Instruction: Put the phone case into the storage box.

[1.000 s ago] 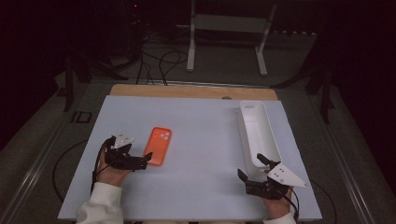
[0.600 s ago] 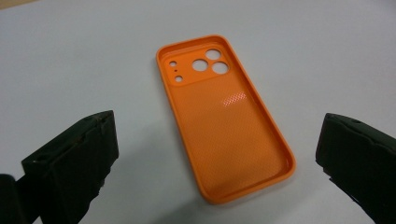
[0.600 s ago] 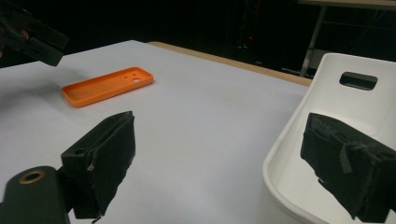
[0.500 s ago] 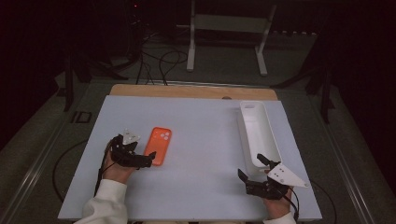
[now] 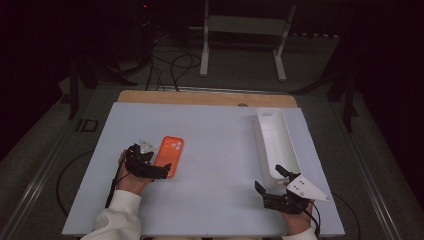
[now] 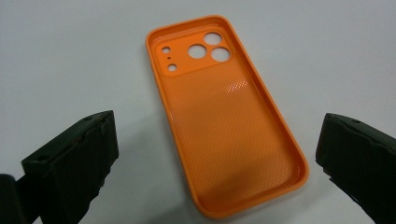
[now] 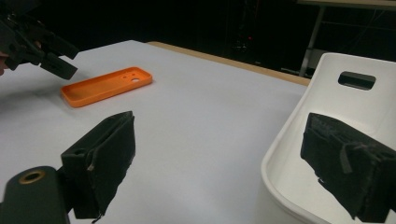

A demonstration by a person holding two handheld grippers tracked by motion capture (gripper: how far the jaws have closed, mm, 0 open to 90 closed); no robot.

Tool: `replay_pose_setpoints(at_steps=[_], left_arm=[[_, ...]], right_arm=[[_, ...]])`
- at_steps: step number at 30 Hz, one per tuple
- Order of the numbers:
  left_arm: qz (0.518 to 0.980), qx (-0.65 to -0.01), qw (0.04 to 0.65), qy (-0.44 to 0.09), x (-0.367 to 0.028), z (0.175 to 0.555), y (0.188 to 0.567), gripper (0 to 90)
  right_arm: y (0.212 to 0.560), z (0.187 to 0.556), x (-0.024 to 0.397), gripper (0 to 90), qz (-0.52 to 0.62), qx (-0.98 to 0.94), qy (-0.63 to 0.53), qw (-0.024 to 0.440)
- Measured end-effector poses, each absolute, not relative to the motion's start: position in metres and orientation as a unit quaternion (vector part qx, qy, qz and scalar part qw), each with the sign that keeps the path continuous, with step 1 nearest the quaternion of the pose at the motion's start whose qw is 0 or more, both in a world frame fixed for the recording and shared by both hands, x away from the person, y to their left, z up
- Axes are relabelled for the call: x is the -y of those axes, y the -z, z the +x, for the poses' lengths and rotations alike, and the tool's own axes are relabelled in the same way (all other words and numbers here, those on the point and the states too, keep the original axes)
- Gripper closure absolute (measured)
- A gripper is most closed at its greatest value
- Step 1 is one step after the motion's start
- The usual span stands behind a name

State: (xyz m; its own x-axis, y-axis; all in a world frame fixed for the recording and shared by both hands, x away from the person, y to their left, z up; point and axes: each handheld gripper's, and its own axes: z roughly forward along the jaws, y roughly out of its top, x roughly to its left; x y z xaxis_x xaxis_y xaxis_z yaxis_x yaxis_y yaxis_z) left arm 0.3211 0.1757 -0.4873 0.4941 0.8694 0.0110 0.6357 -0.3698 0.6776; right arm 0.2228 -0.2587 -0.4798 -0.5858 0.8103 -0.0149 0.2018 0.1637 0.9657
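While my left tool (image 6: 215,154) hangs wide open over the orange phone case (image 6: 224,121), case lying hollow side up on the tabletop (image 5: 215,125), my right tool (image 7: 224,163) also wide, beside the white tray (image 5: 276,145).

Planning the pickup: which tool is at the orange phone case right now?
The left tool: its open jaws straddle the near end of the orange phone case. The right tool, also open, sits by the white bin.
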Motion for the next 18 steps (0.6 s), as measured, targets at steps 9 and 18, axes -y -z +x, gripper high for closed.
replay_pose_setpoints(at_steps=[9, 18], left_arm=[[0.81, -0.469, 0.303, -0.181, -0.169, 0.325, 0.493, 0.0], [0.813, -0.468, 0.3, -0.175, -0.161, 0.328, 0.496, 0.0]], right_arm=[[0.48, 0.223, 0.259, 10.1, 0.357, -0.709, -0.539, 0.282], [0.48, 0.223, 0.259, 10.1, 0.357, -0.709, -0.539, 0.283]])
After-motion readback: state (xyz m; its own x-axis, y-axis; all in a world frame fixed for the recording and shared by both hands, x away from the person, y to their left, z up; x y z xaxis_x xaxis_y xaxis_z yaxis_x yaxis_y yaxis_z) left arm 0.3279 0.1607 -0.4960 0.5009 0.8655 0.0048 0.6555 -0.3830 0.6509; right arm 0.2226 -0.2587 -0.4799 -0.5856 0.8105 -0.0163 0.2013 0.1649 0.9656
